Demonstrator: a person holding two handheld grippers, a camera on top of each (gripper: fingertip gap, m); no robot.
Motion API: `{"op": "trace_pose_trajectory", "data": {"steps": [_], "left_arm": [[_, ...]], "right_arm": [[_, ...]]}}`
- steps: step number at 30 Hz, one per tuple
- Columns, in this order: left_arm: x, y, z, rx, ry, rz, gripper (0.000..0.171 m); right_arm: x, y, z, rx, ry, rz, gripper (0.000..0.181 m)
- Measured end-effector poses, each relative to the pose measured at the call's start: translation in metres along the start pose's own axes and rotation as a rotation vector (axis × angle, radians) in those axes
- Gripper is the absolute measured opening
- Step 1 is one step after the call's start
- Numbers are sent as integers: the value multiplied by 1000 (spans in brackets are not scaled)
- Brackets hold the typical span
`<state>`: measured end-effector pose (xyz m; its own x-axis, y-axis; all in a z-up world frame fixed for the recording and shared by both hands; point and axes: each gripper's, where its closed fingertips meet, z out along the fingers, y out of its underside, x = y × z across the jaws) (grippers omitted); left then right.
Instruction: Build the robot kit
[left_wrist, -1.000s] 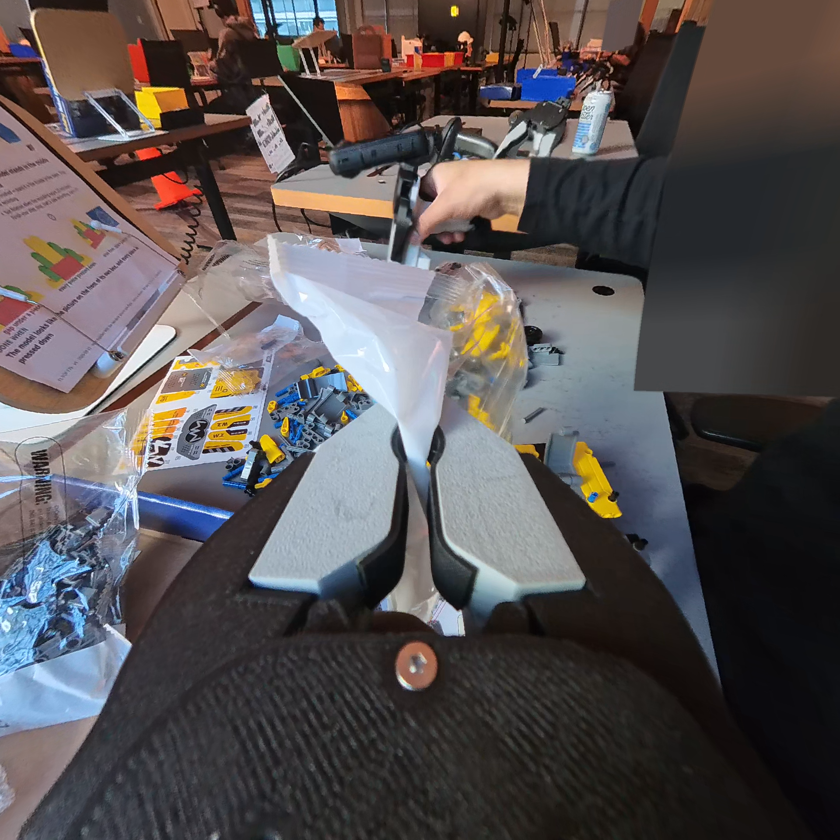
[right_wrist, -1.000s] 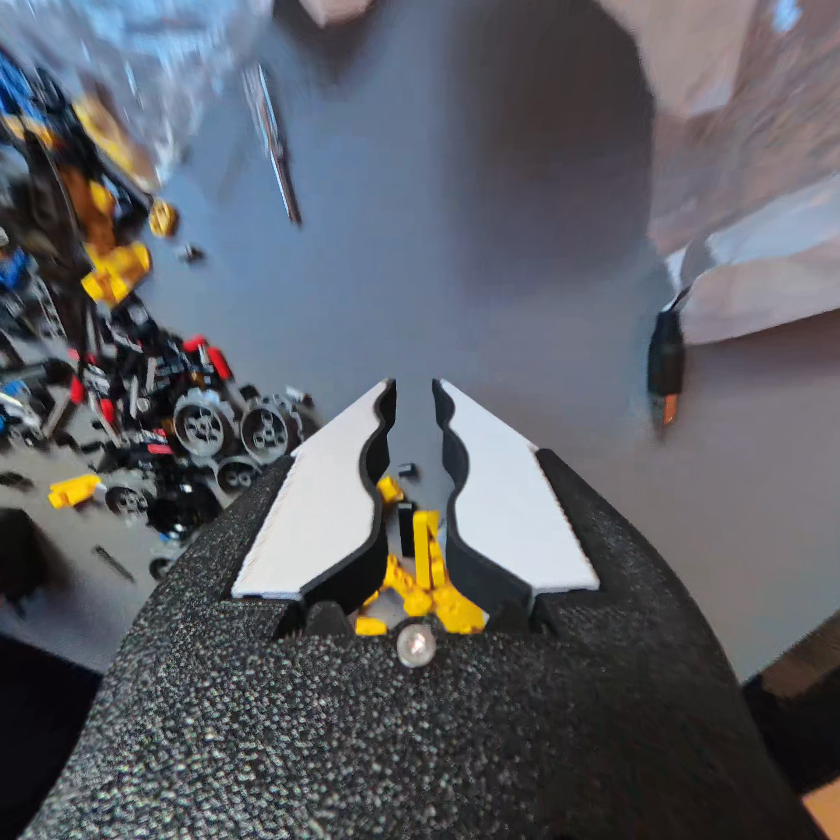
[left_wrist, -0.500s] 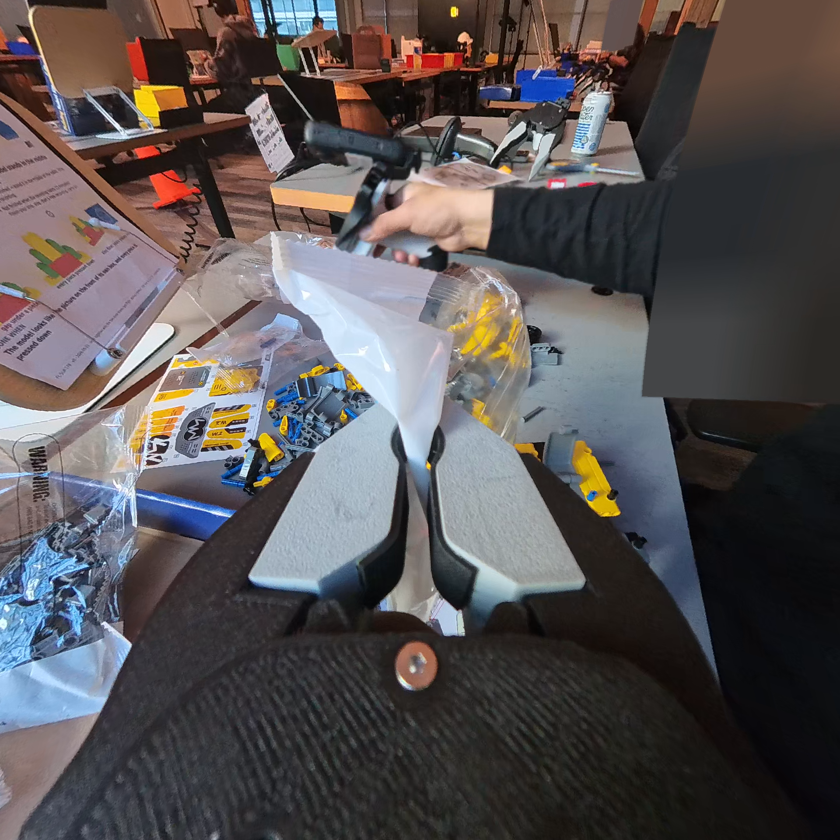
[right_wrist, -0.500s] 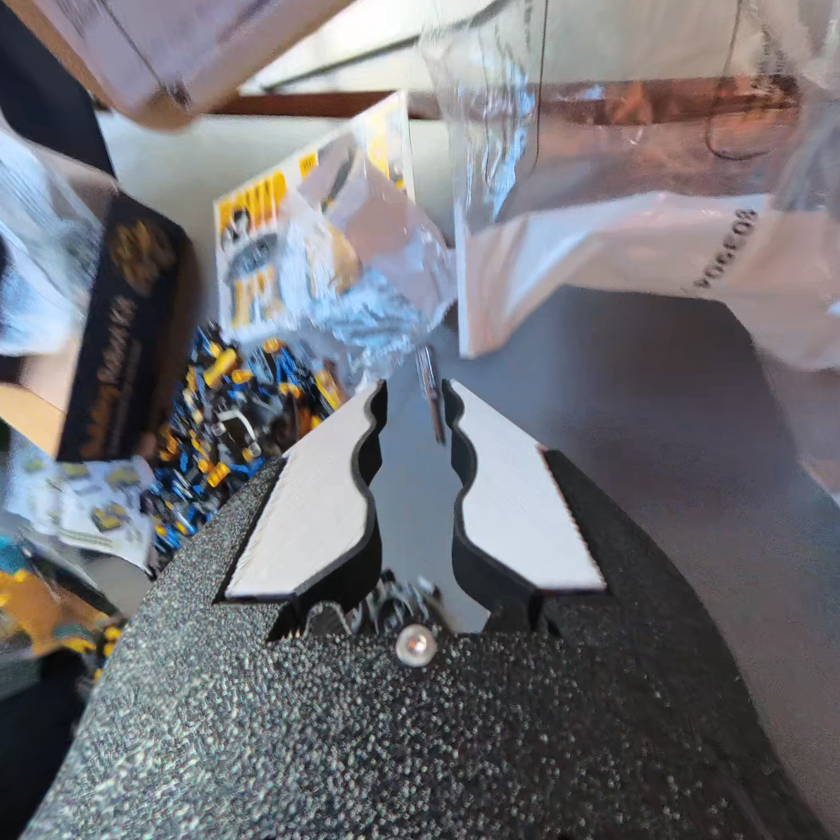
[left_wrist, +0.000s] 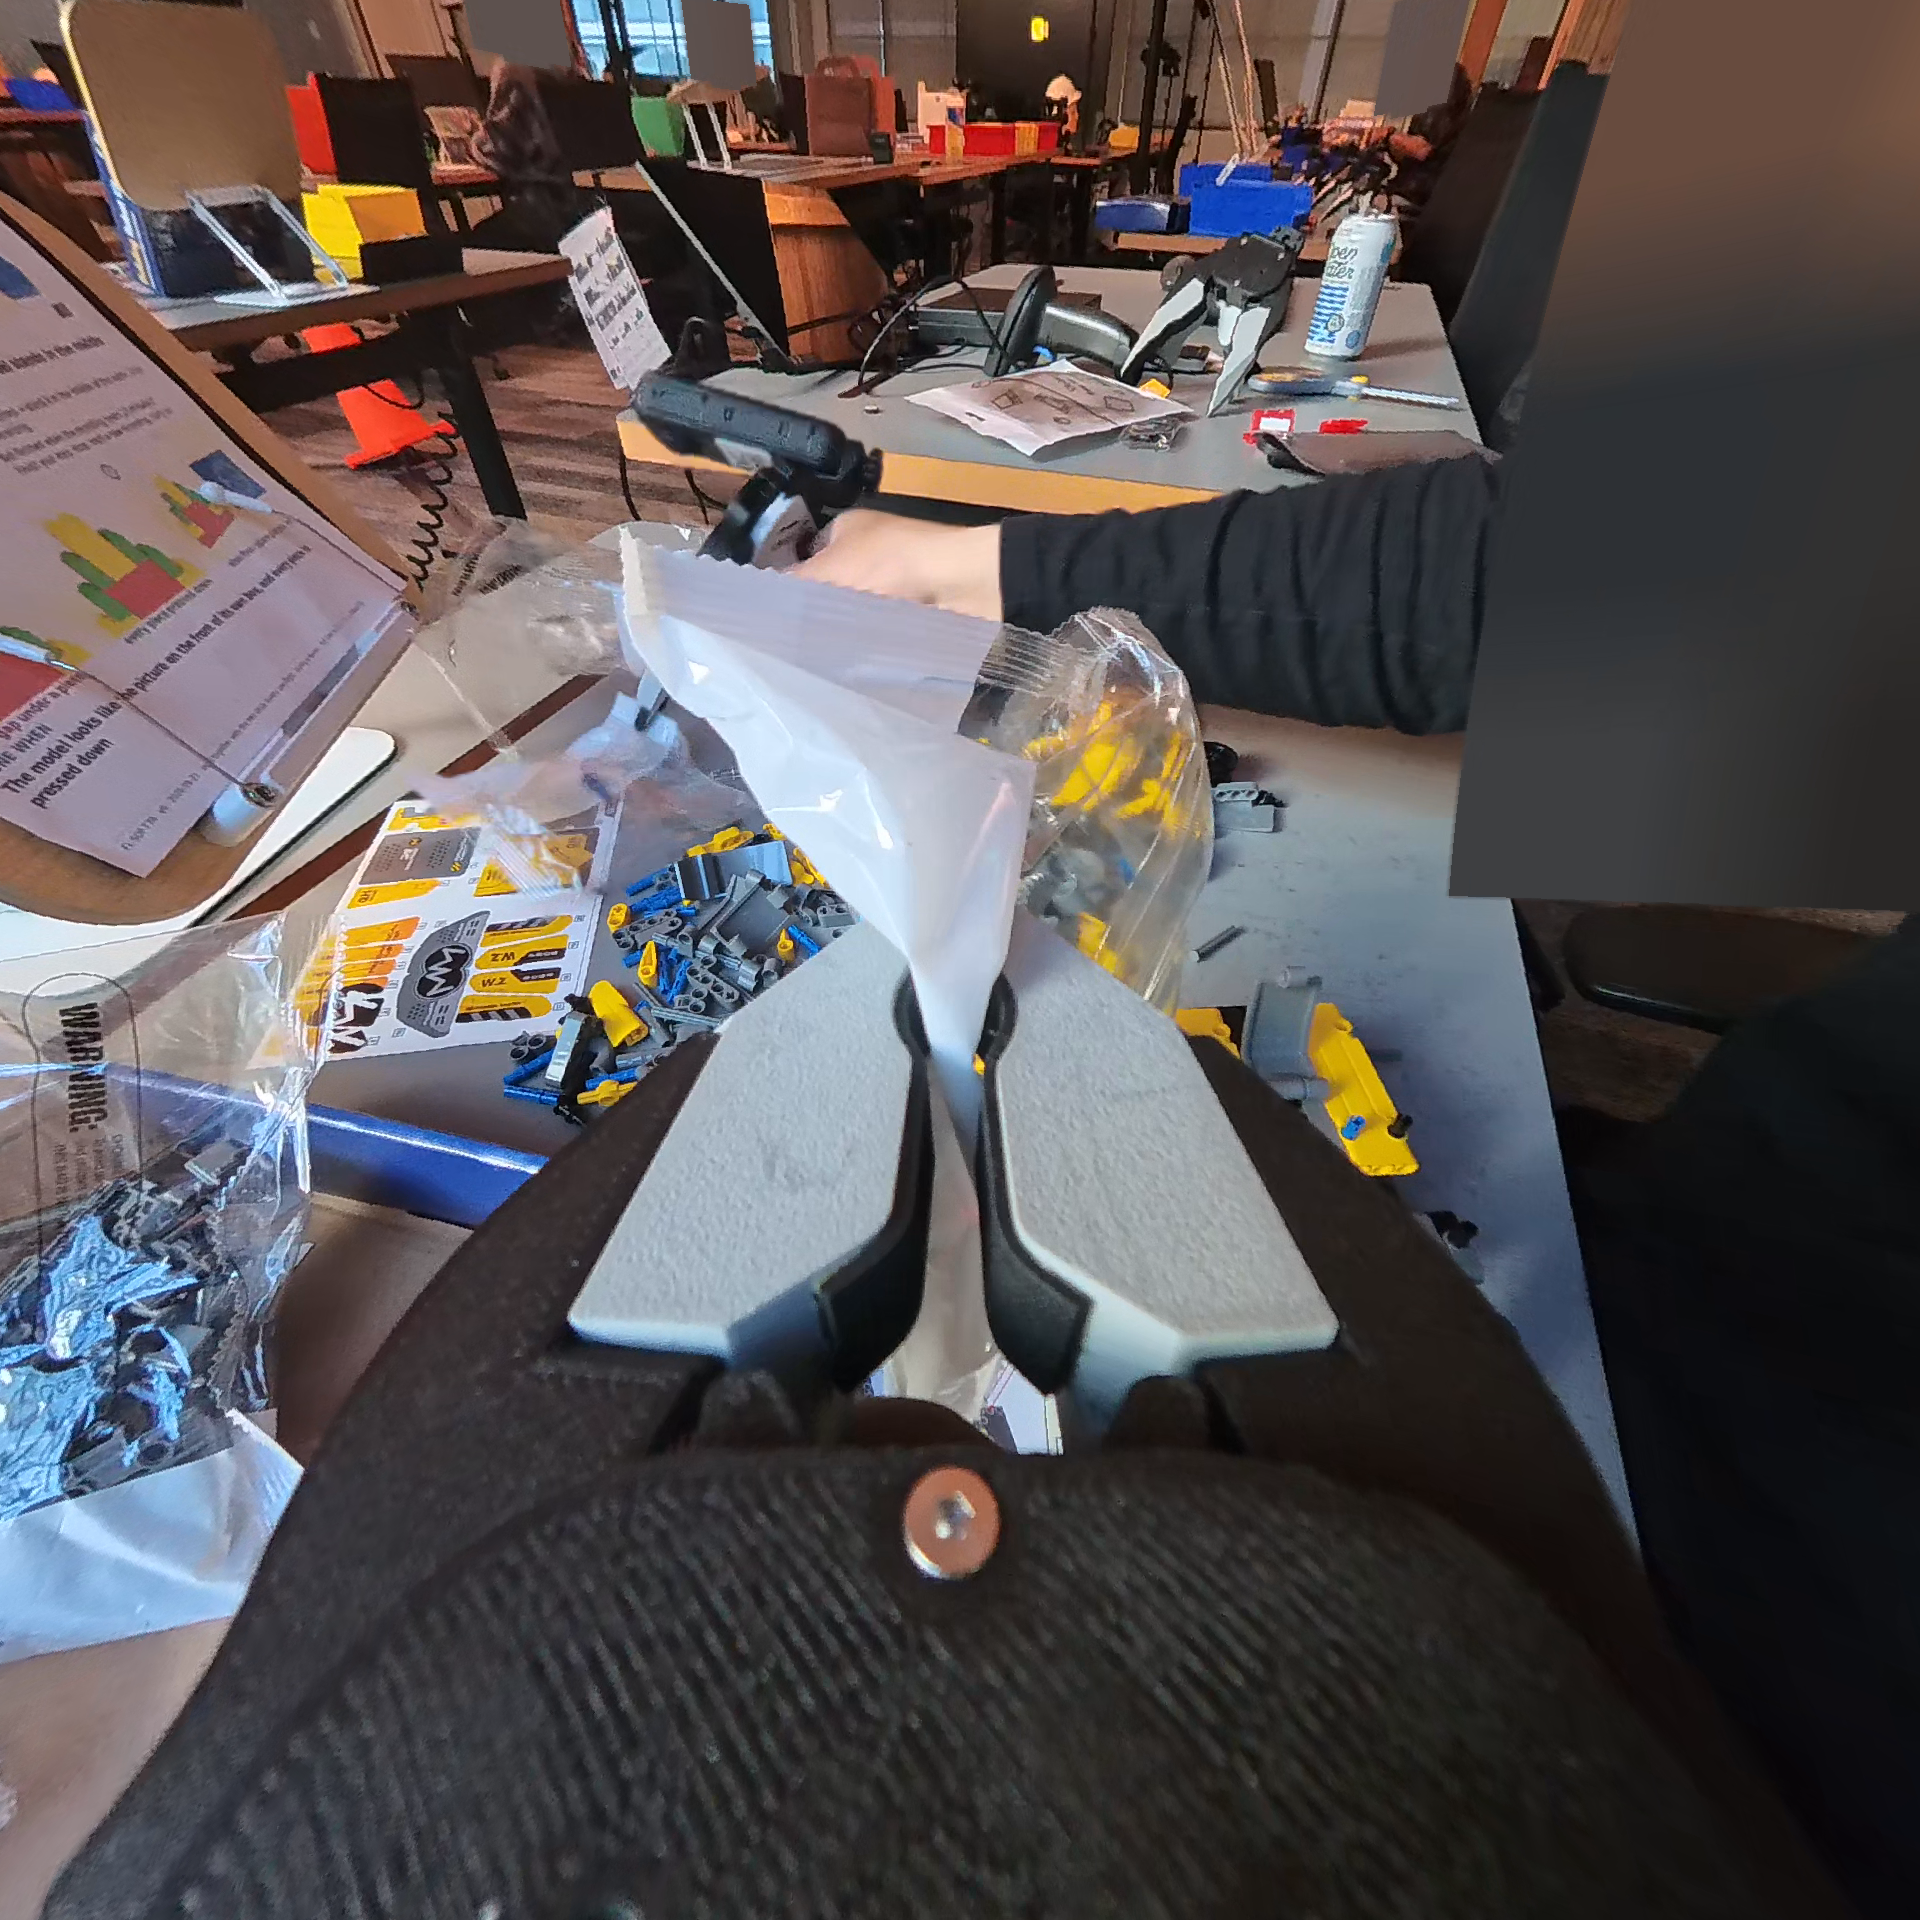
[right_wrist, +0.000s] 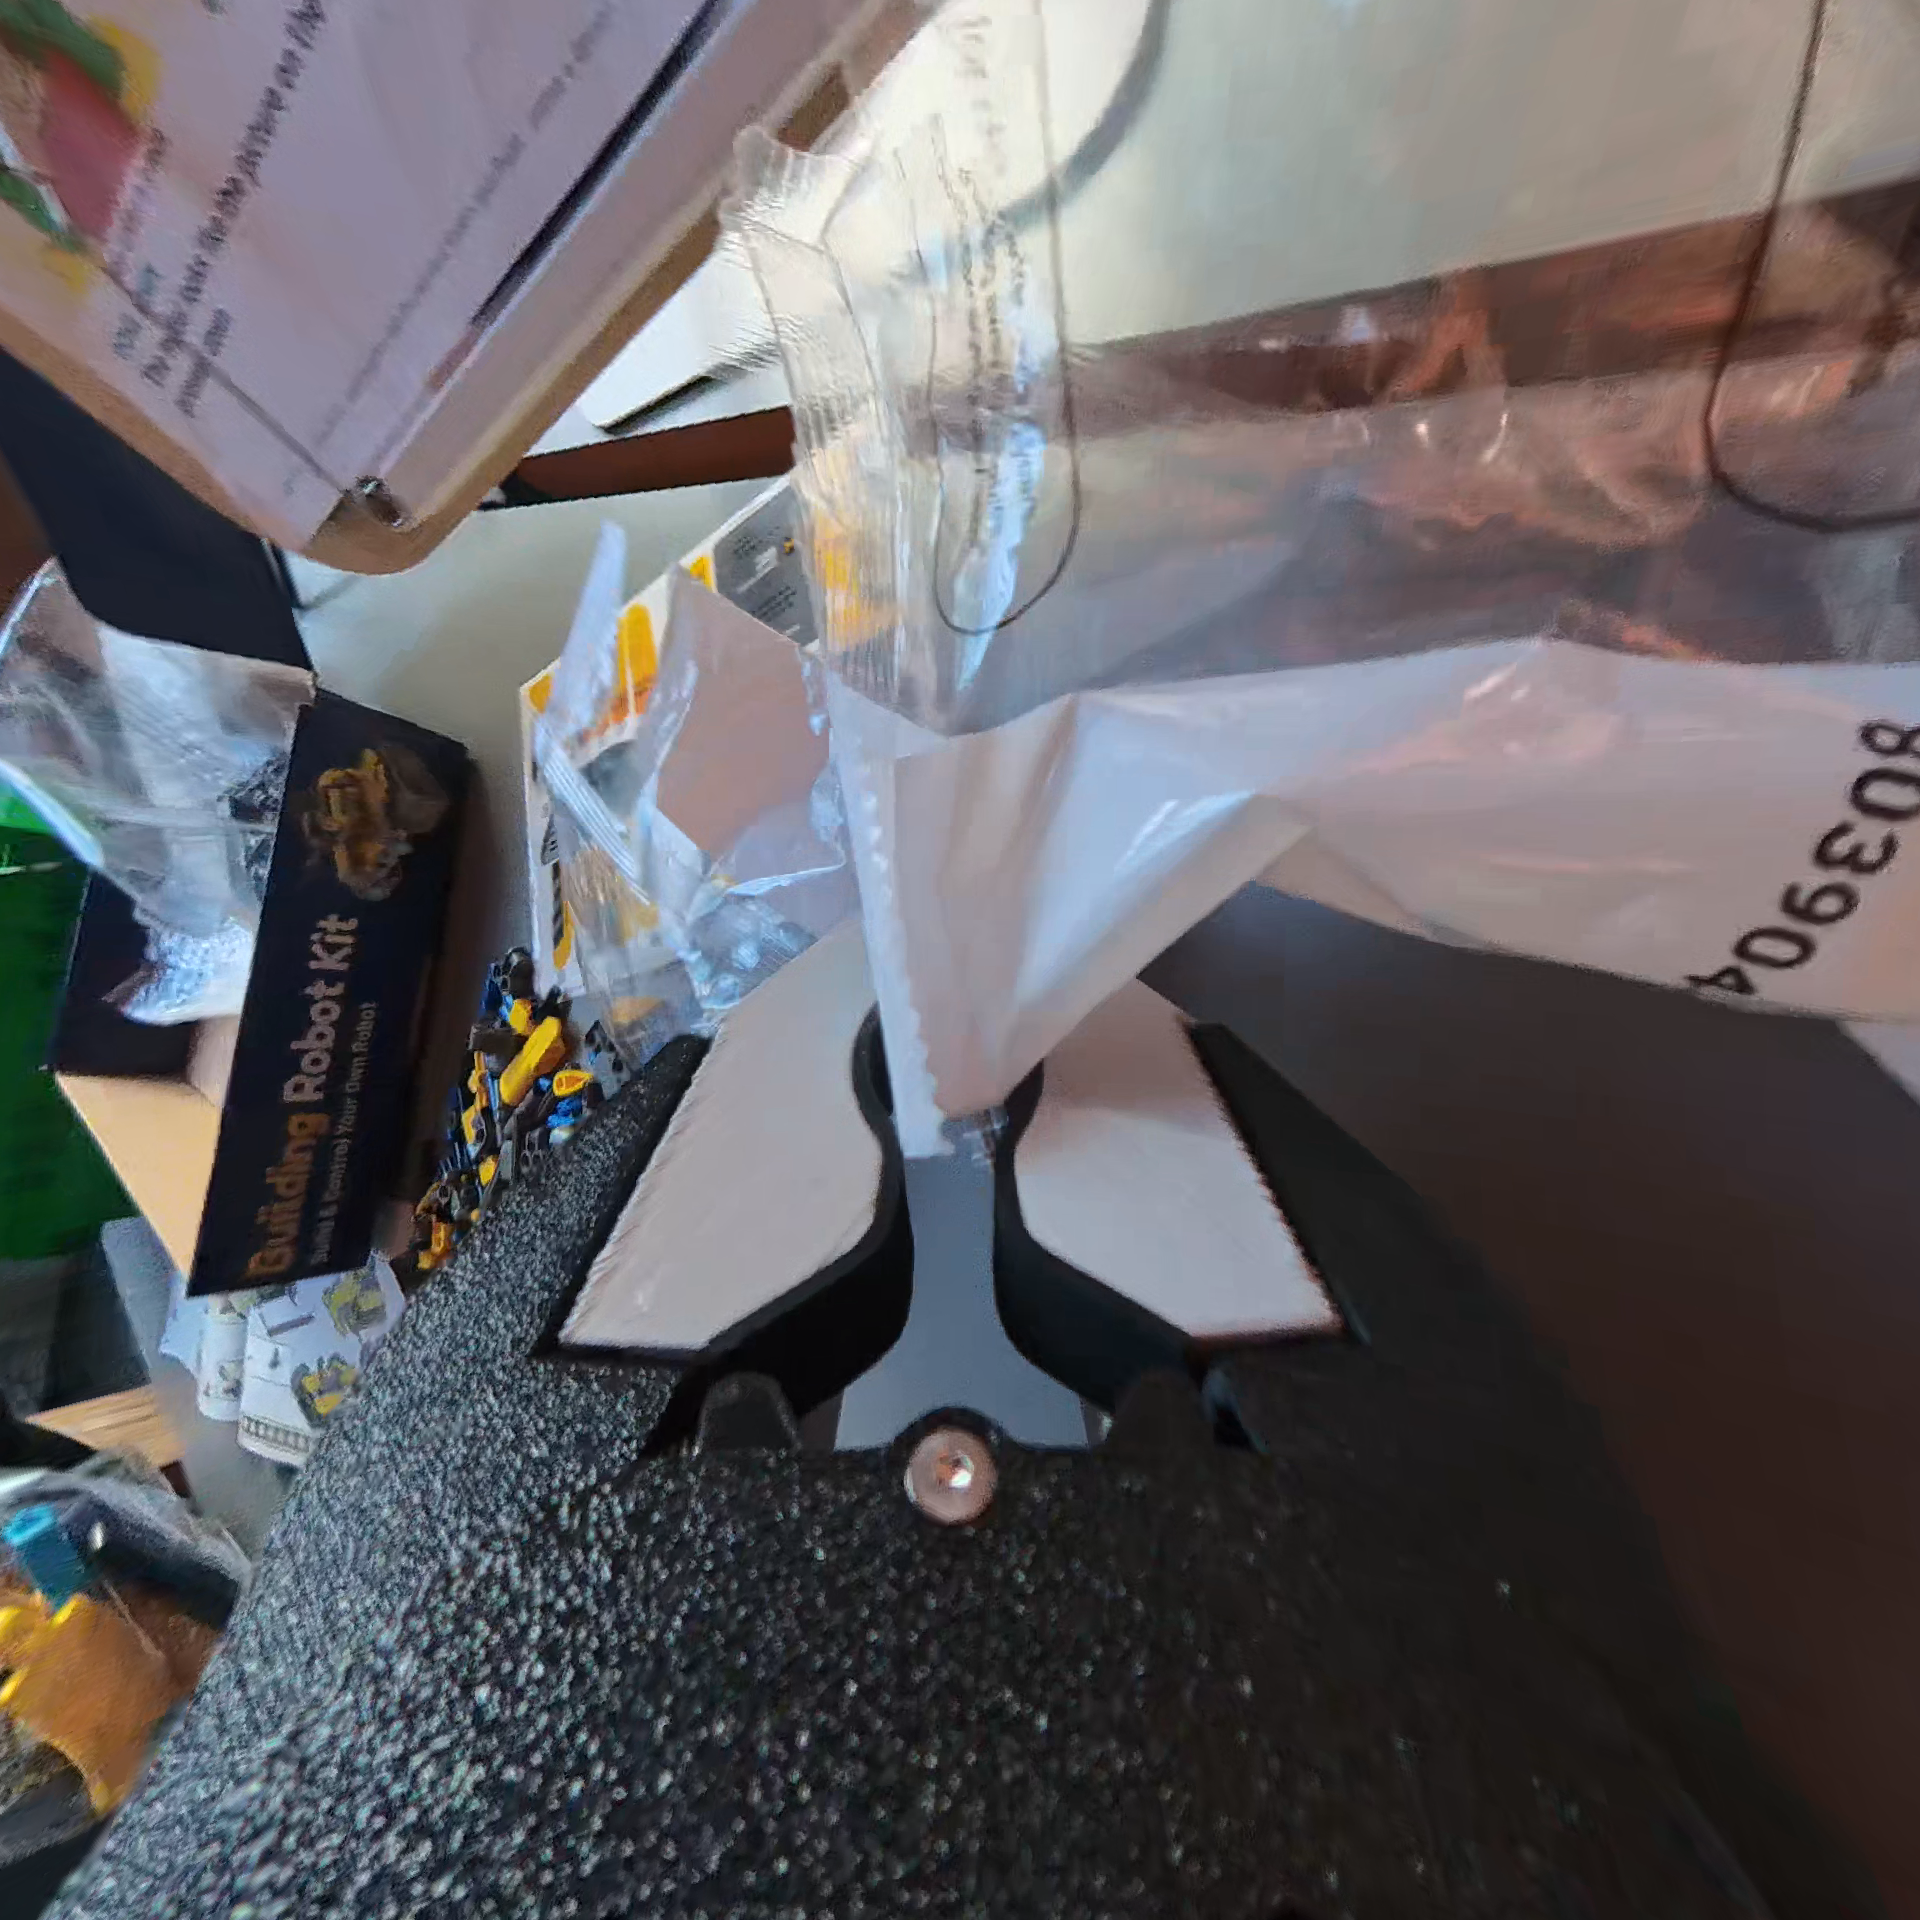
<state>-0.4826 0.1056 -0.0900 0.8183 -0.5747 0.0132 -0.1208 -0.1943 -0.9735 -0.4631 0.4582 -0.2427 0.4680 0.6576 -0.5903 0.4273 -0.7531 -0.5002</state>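
Note:
My left gripper (left_wrist: 954, 987) is shut on the lower end of a white plastic bag (left_wrist: 831, 748) and holds it up over the grey table (left_wrist: 1371, 935). A hand holds my right gripper at the bag's far top corner, where one of its fingertips (left_wrist: 649, 712) shows. In the right wrist view the right gripper (right_wrist: 948, 1039) is narrowly open, with the corner of the white bag (right_wrist: 1143, 831) between its fingertips. A clear bag (right_wrist: 1351, 416) hangs over the white one. A clear bag of yellow parts (left_wrist: 1101, 790) stands just behind the white bag.
Loose grey, blue and yellow pieces (left_wrist: 717, 925) and a sticker sheet (left_wrist: 457, 956) lie left of the bag. An instruction board (left_wrist: 156, 623) leans at far left, above a bag of dark parts (left_wrist: 104, 1247). A yellow-grey assembly (left_wrist: 1340, 1070) lies right. A black box (right_wrist: 332, 977) stands left. My right fingertips sit around 40 centimetres from my left ones.
My right gripper swung from the table up to the top corner of the white bag, and its fingers narrowed around that corner. My left gripper kept its hold.

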Motion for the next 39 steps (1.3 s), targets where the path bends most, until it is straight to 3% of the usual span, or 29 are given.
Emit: {"op": "trace_pose_trajectory", "data": {"steps": [5,12,16,25,27,32,39], "left_arm": [[2,-1,0,3,5,2,0],[4,0,2,-2,11,5,0],[7,1,4,-8,14,11,0],[8,1,5,-7,14,10,0],[7,0,4,-6,13,11,0],[7,-1,2,0,11,14,0],[8,-3,1,4,14,19,0]], "right_arm": [[-19,2,-33,56,-20,-69,1],[-22,-3,-97,130,89,-185,1],[-22,-9,-131,184,206,-316,1],[-33,-3,-167,136,577,-740,1],[-38,-4,-174,145,600,-770,1],[-22,-1,-199,191,540,-607,1],[26,-21,-275,527,271,-110,1]]}}
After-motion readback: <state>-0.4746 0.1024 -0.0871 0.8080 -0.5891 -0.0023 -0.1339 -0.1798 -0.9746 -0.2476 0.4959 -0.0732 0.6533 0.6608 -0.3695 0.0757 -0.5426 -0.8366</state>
